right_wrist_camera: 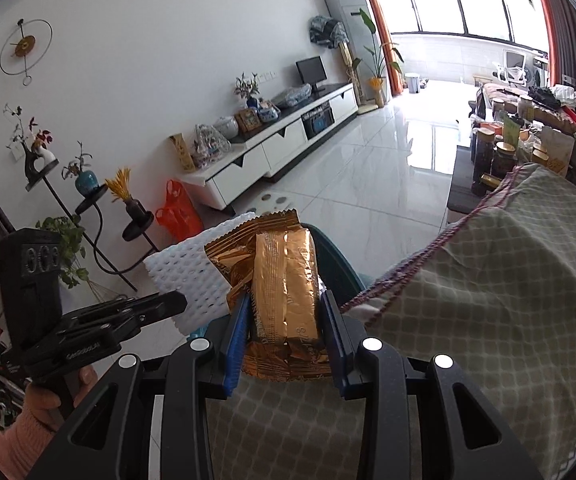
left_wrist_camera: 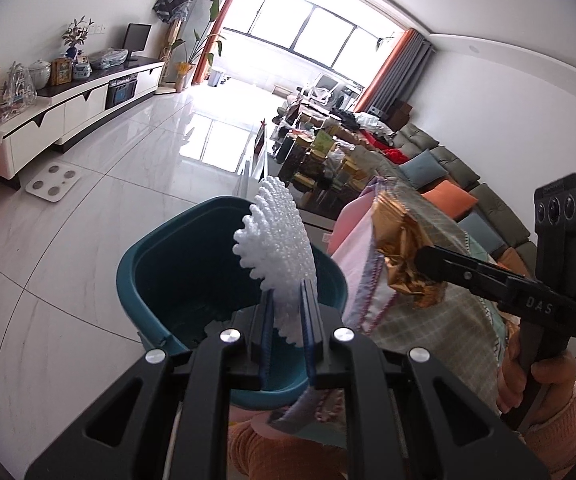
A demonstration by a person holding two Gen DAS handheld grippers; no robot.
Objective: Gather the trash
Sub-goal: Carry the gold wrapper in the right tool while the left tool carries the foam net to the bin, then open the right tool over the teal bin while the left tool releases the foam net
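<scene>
My left gripper [left_wrist_camera: 288,300] is shut on a white foam net sleeve [left_wrist_camera: 277,240], which stands edge-on above the open mouth of a teal bin [left_wrist_camera: 159,272] on the floor. In the right wrist view the same foam net [right_wrist_camera: 185,276] shows at the left, behind the left gripper [right_wrist_camera: 175,300]. My right gripper [right_wrist_camera: 283,304] is shut on a crumpled gold snack wrapper [right_wrist_camera: 283,272], with the bin's teal rim [right_wrist_camera: 338,264] just behind it. From the left wrist view the gold wrapper [left_wrist_camera: 402,256] hangs at the tip of the right gripper [left_wrist_camera: 422,258], to the right of the bin over a checked cloth.
A checked cloth-covered surface [right_wrist_camera: 488,300] lies right of the bin. Beyond it, a low table with several jars [left_wrist_camera: 316,152] and a sofa with cushions [left_wrist_camera: 448,184]. A white TV cabinet [left_wrist_camera: 67,108], a bathroom scale [left_wrist_camera: 53,182] and an orange bag [right_wrist_camera: 177,210] stand along the left wall on glossy tile.
</scene>
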